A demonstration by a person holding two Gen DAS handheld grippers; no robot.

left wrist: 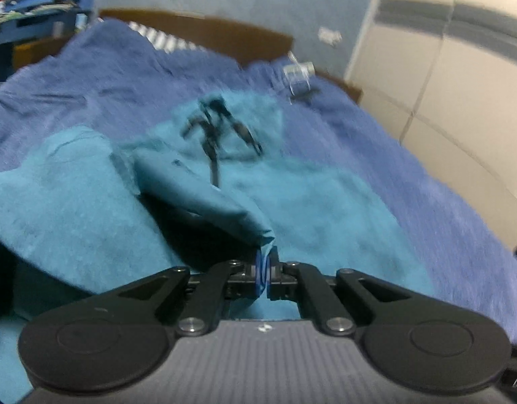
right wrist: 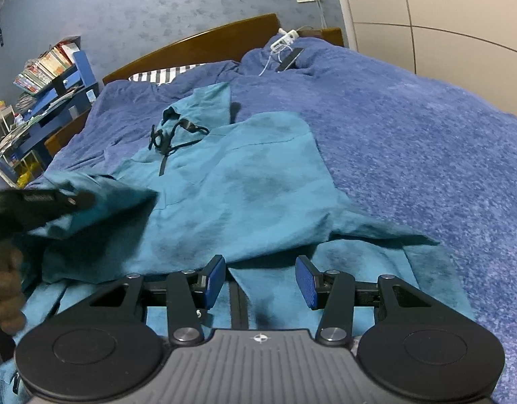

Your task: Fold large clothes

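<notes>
Left gripper [left wrist: 262, 271]: blue pads pressed together on a corner of the large teal hooded garment [left wrist: 312, 202], lifting a fold of cloth clear of the bed. That view is smeared by blur, so how much fabric sits between the pads I cannot tell.

Right gripper [right wrist: 260, 281]: blue-padded fingers [right wrist: 214, 281] spread wide, nothing between them, hovering just above the near part of the garment [right wrist: 245, 198].

From the right wrist, the left gripper [right wrist: 39, 202] shows at the far left edge with teal cloth draped over it.

Garment lies spread across the dark blue textured bedspread [right wrist: 410, 134], black drawstrings [right wrist: 171, 134] tangled at its neck end toward the brown wooden headboard [right wrist: 204, 42].

Beyond: a white power strip with cables [right wrist: 285, 38] near the headboard, a blue shelf stacked with books [right wrist: 53, 70] at the left wall.
</notes>
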